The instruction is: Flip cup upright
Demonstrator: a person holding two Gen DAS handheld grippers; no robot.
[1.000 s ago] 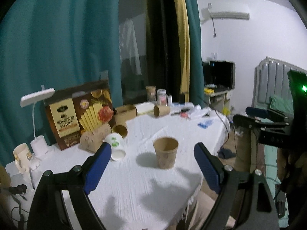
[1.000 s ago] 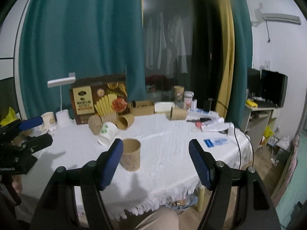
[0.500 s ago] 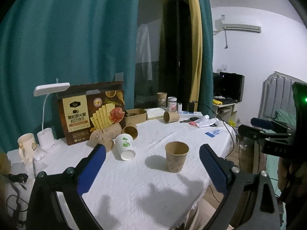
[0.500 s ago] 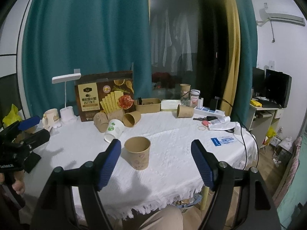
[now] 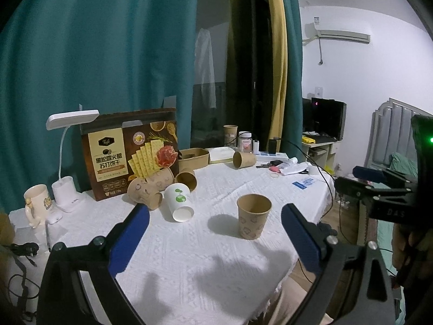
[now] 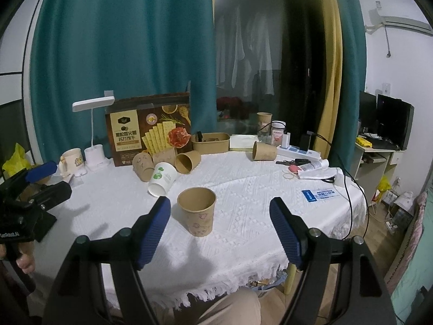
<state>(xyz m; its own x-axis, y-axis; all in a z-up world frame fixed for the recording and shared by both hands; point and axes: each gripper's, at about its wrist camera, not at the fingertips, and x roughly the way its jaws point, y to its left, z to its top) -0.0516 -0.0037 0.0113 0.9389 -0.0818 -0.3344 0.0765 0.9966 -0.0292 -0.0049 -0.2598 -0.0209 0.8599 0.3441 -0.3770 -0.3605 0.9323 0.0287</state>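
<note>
While both grippers are hanging over the near edge of the round table, a brown kraft paper cup [image 5: 253,216] [image 6: 197,211] is standing upright on the white textured tablecloth [image 5: 189,257] [image 6: 243,189], its mouth open to the ceiling. Its wall is tapering toward the base and is showing a faint printed pattern of small figures on the lower half; the inside is looking plain and bare. A shadow is falling on the cloth to the cup's left in the left wrist view.

Nothing is touching the cup. The left gripper [image 5: 215,239] is holding its blue-padded jaws spread wide with nothing between them, nearer the camera than the cup. The right gripper [image 6: 219,233] is likewise gaping wide and gripping nothing, the cup sitting just beyond its left finger [image 6: 153,228].

Behind the cup, a white paper cup with a green sprout print [image 5: 180,201] [image 6: 162,178] is lying on its side, and further behind it several brown cups [image 5: 147,189] [image 6: 186,162] are lying tipped in front of a cracker box [image 5: 130,151] [image 6: 148,128]. Another brown cup [image 5: 243,159] [image 6: 264,150] is lying on its side well behind and to the right. A white desk lamp [image 5: 66,162] [image 6: 94,132] is standing left of the box.
</note>
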